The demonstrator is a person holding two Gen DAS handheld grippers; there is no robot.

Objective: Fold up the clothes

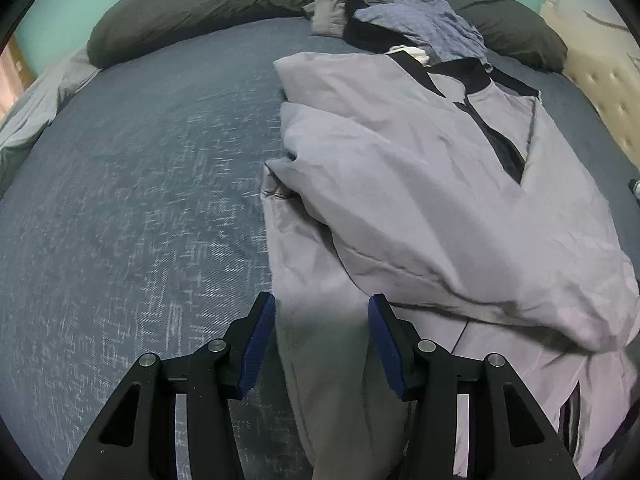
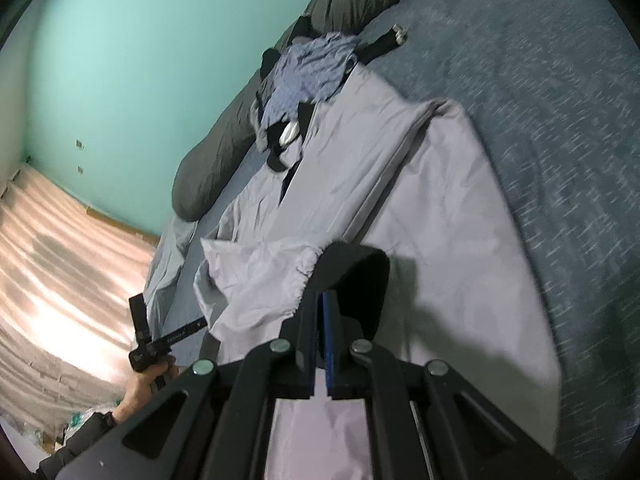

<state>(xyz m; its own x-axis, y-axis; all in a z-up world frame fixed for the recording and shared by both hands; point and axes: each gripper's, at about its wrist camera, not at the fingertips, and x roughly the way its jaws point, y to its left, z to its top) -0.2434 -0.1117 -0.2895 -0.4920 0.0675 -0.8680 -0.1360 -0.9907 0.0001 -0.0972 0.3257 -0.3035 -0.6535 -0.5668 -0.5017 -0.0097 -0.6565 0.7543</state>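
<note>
A pale lilac-grey jacket point(image 1: 420, 184) with black trim lies crumpled on the blue-grey bed sheet point(image 1: 140, 184). My left gripper point(image 1: 320, 304) hovers open over the jacket's near left edge. The cloth lies under and between the blue pads point(image 1: 256, 344), which do not press on it. In the right wrist view the jacket point(image 2: 420, 208) spreads out flat. My right gripper point(image 2: 324, 296) is shut on its black sleeve cuff point(image 2: 360, 268), and the gathered sleeve end point(image 2: 256, 280) hangs lifted to the left of it. A hand holds the left gripper's black body point(image 2: 152, 344) at the lower left.
A pile of other clothes, topped by a blue shirt point(image 1: 428, 20), lies at the far end of the bed against a long dark grey pillow point(image 1: 200, 8). A beige tufted headboard point(image 1: 600, 92) borders the right. Bare sheet stretches to the left of the jacket.
</note>
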